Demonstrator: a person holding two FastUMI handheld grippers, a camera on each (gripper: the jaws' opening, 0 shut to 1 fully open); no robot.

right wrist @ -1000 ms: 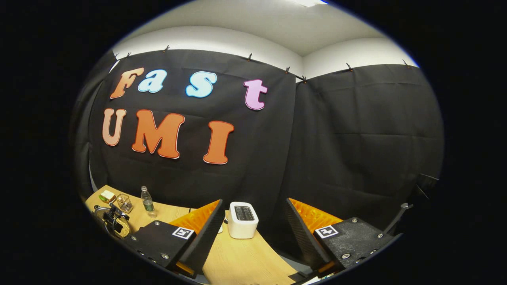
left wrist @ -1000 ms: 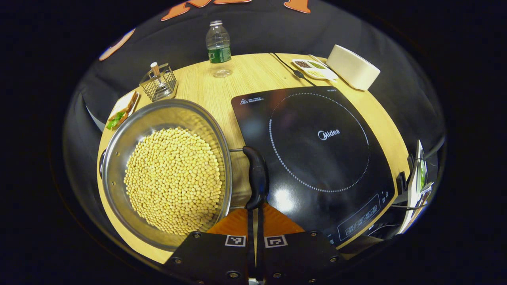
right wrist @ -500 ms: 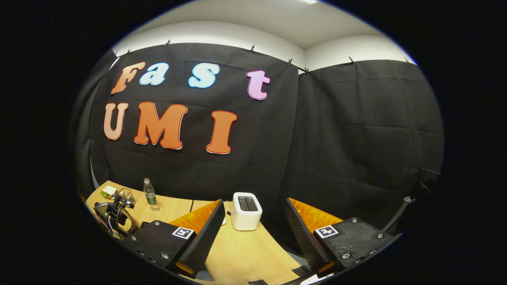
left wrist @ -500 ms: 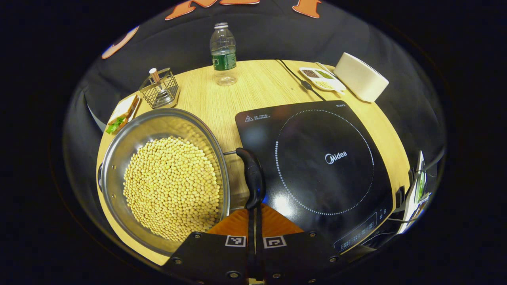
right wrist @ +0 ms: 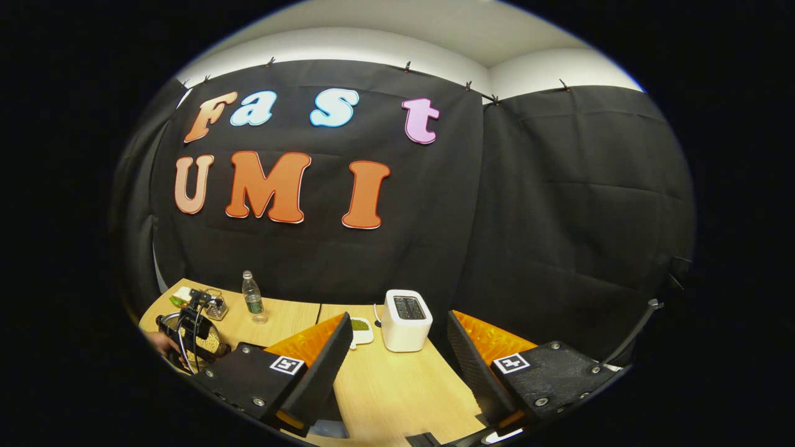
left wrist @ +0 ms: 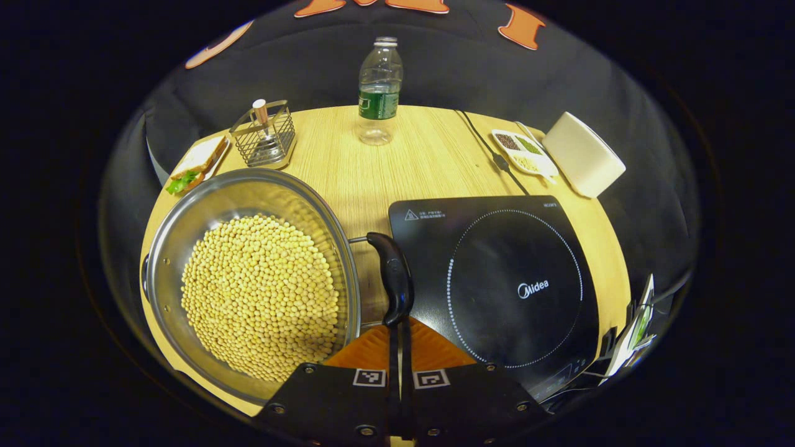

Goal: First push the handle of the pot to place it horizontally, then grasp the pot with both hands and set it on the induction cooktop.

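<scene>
A steel pot (left wrist: 292, 198) full of yellow beans sits on the wooden table, left of the black induction cooktop (left wrist: 515, 285). Its black handle (left wrist: 392, 279) runs along the pot's right side, just off the cooktop's left edge. My left gripper (left wrist: 399, 332) is shut, and its fingertips touch the handle's near end. My right gripper (right wrist: 397, 354) hangs open above the table, facing the wall, with nothing between its fingers. Far off at the lower left of the right gripper view, a hand holds the left gripper (right wrist: 192, 323) over the pot (right wrist: 210, 343).
A water bottle (left wrist: 377, 93), a wire basket (left wrist: 266, 133) and a sandwich plate (left wrist: 192, 167) stand behind the pot. A divided seasoning dish (left wrist: 525, 152), a white toaster (left wrist: 584, 155) and a black cable (left wrist: 490, 152) lie behind the cooktop. The toaster (right wrist: 407, 320) faces my right gripper.
The left gripper has shifted, so the cooktop slid right and down in its view while the handle stayed at the fingertips. The right gripper tipped down slightly; more table shows.
</scene>
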